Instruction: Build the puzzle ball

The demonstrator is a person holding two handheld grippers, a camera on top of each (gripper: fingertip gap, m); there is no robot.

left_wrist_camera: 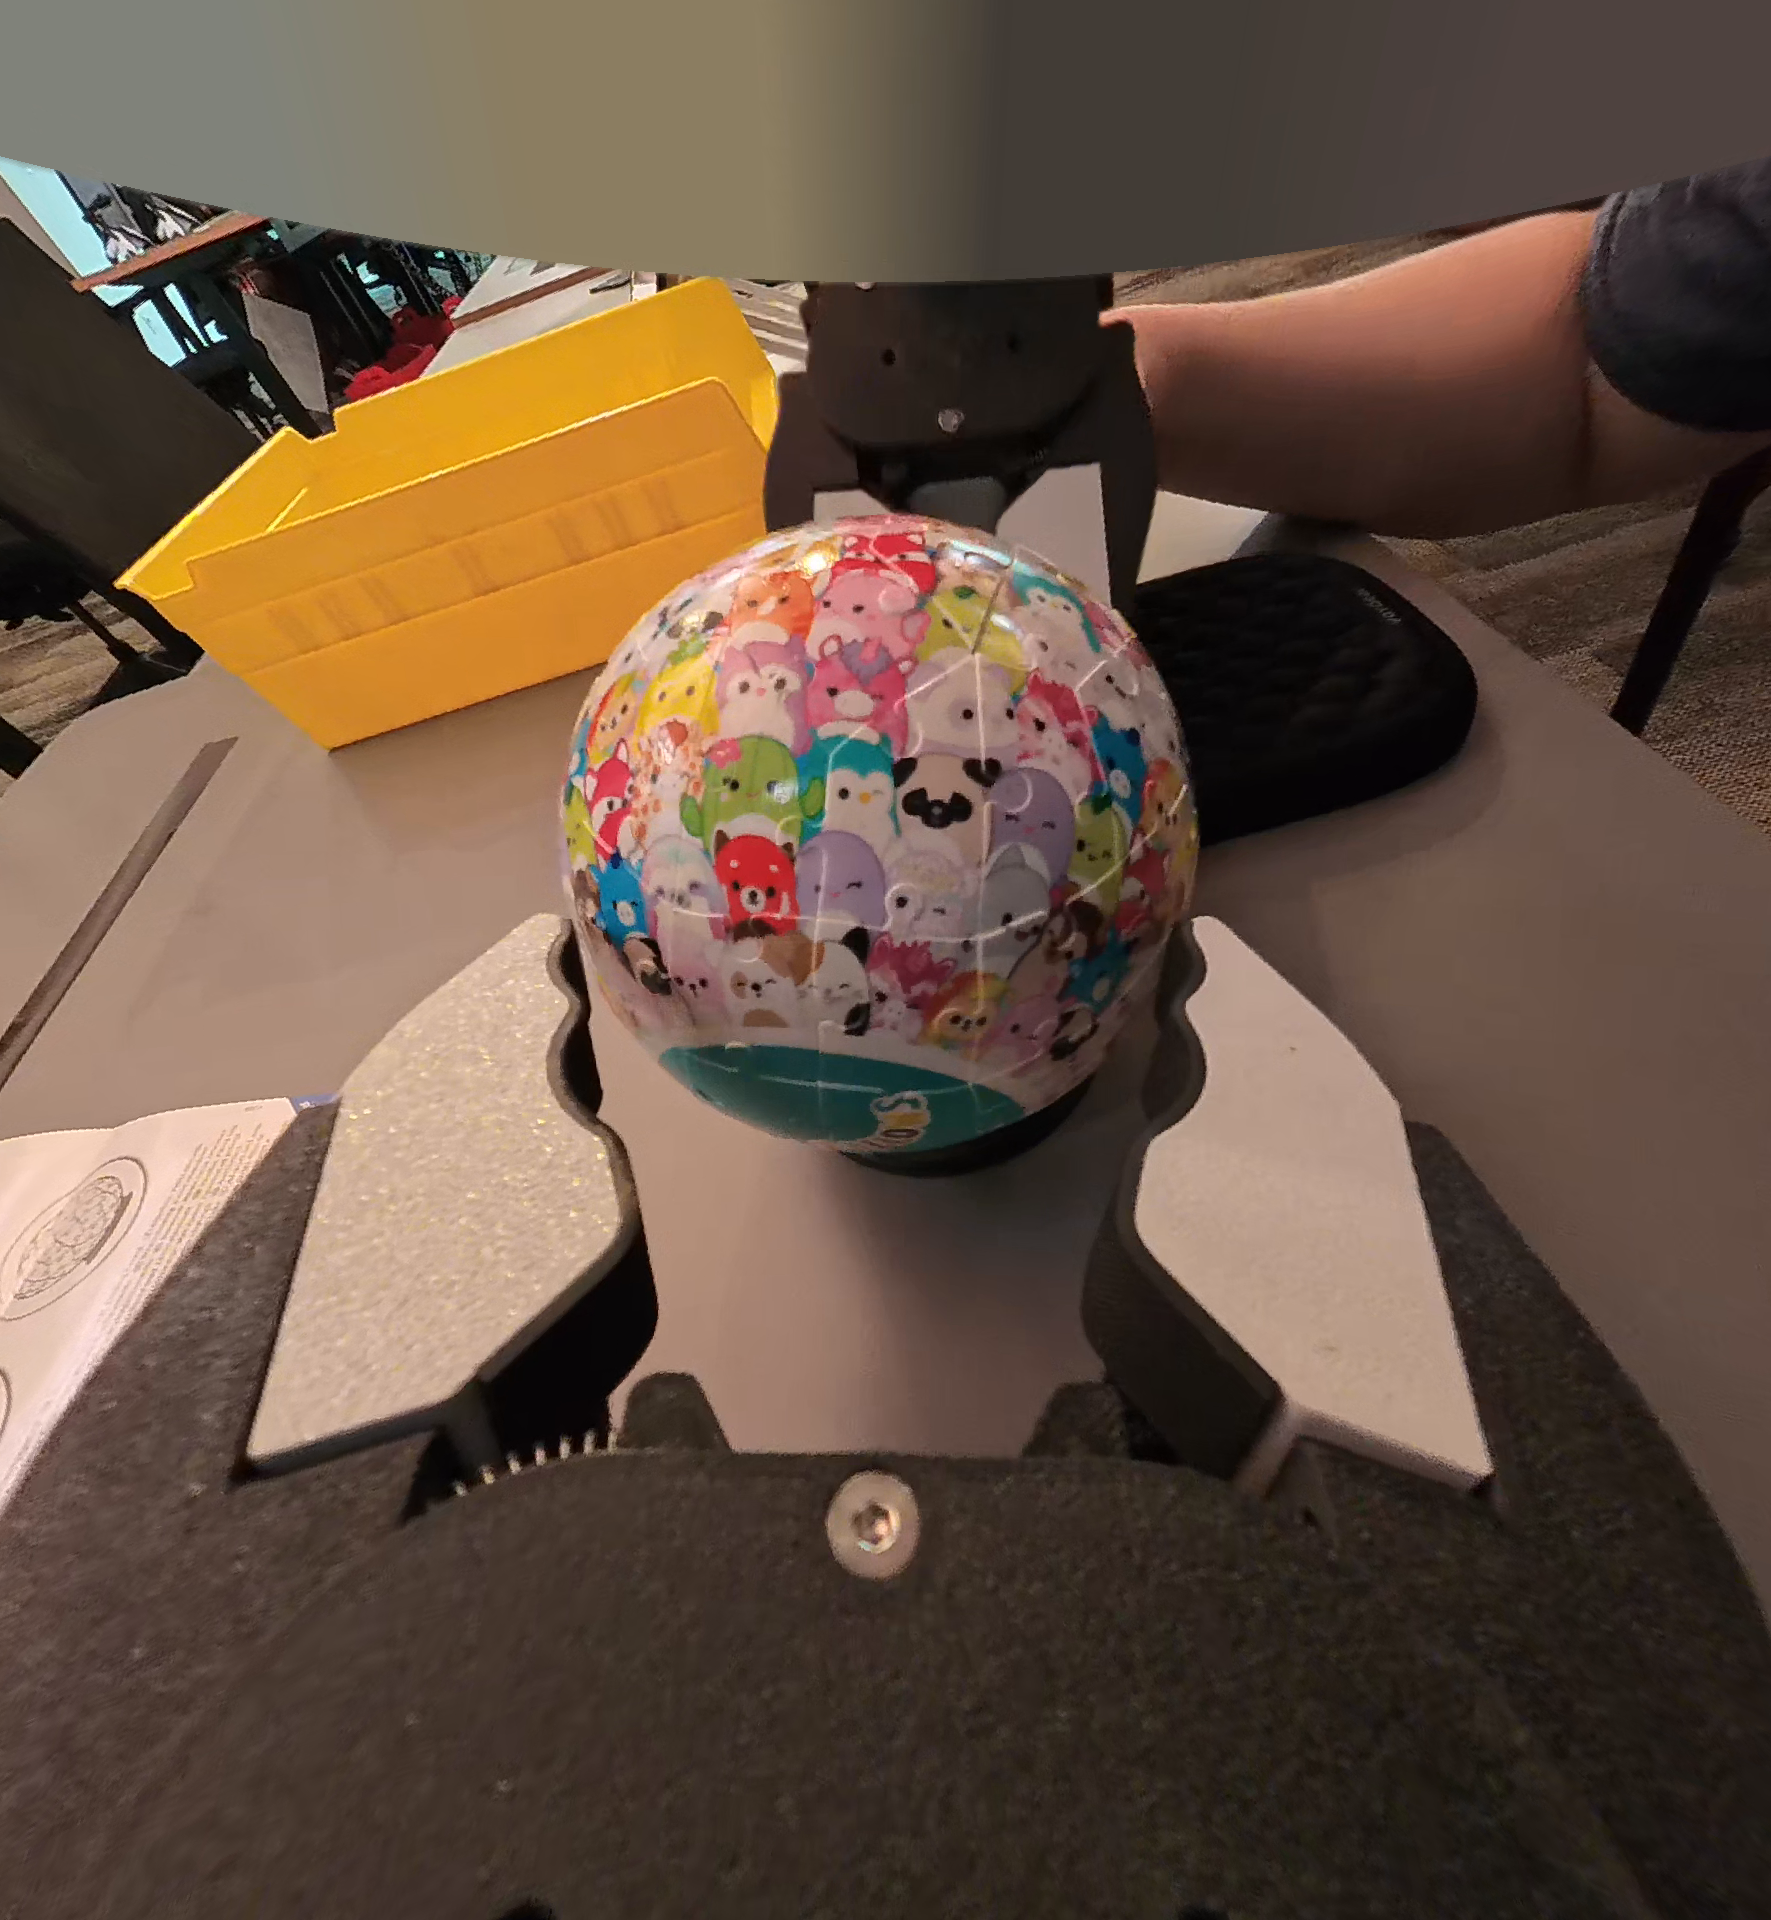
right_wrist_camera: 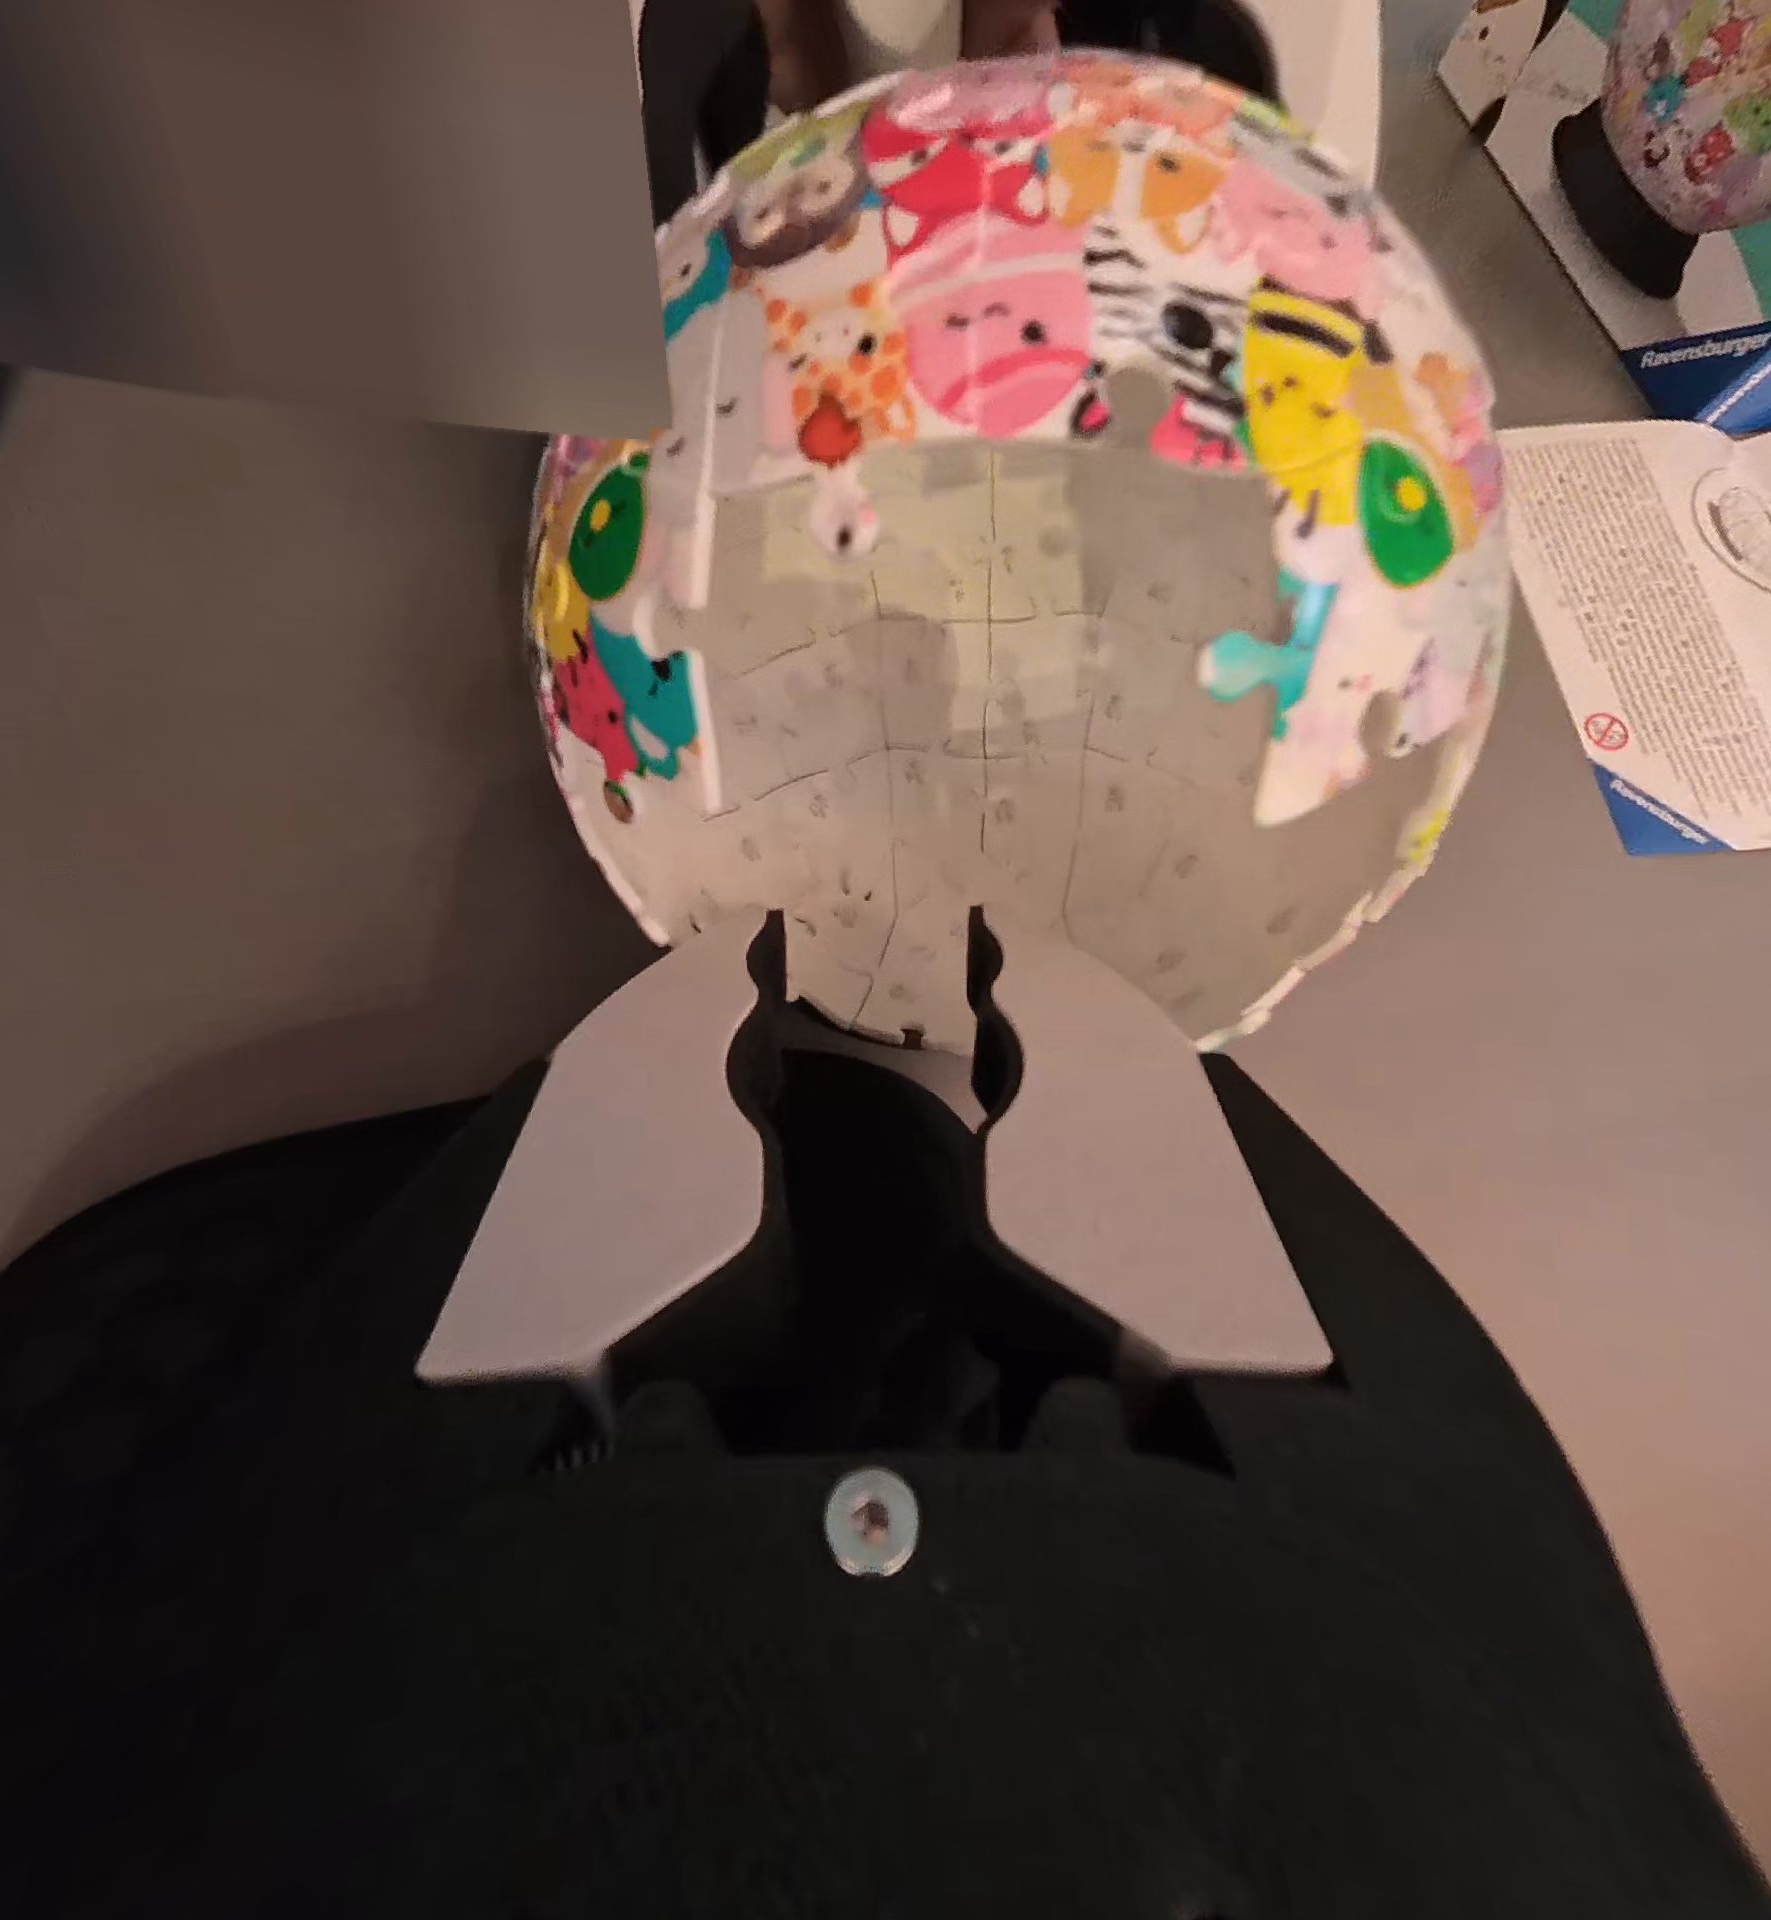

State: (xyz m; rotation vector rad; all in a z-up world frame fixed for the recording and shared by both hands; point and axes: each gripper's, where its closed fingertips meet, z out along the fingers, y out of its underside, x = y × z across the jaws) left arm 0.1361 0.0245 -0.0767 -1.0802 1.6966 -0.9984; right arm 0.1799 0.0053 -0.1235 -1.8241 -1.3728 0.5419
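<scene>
Puzzle ball [left_wrist_camera: 876, 821]: near-complete sphere printed with many bright cartoon animals and a teal band low down. It sits on a dark round stand [left_wrist_camera: 948, 1153] in the middle of the grey surface [left_wrist_camera: 1546, 1039].

Ball, far side: the right wrist view shows a large gap in the shell [right_wrist_camera: 985, 675]. The pale grey inner faces of the pieces are visible through it, with their seams. This view is somewhat blurred.

Left tongs [left_wrist_camera: 876, 997]: set wide apart, one finger on each side of the ball's lower half. Both tips sit just beside the shell; I cannot tell whether they touch it.

Right tongs [right_wrist_camera: 876, 977]: fingers partly closed, tips at the lower rim of the gap. They seem to pinch the edge of the shell between them, though the blur leaves the contact itself uncertain. In the left wrist view the same tongs [left_wrist_camera: 954, 499] come in from behind the top of the ball.

Person: a bare forearm [left_wrist_camera: 1380, 405] with a dark sleeve reaches in from the right, behind the ball.

Yellow bin [left_wrist_camera: 465, 561]: plastic, on the surface to the left behind the ball, apart from it.

Black pad [left_wrist_camera: 1317, 675]: textured, lying flat on the surface just behind and right of the ball.

Instruction sheet [left_wrist_camera: 60, 1268]: printed paper with round diagrams, at the near left edge beside the left tongs; also seen in the right wrist view [right_wrist_camera: 1691, 623].

Puzzle box [right_wrist_camera: 1681, 166]: carries a picture of the ball; stands on the surface beyond the sheet.
</scene>
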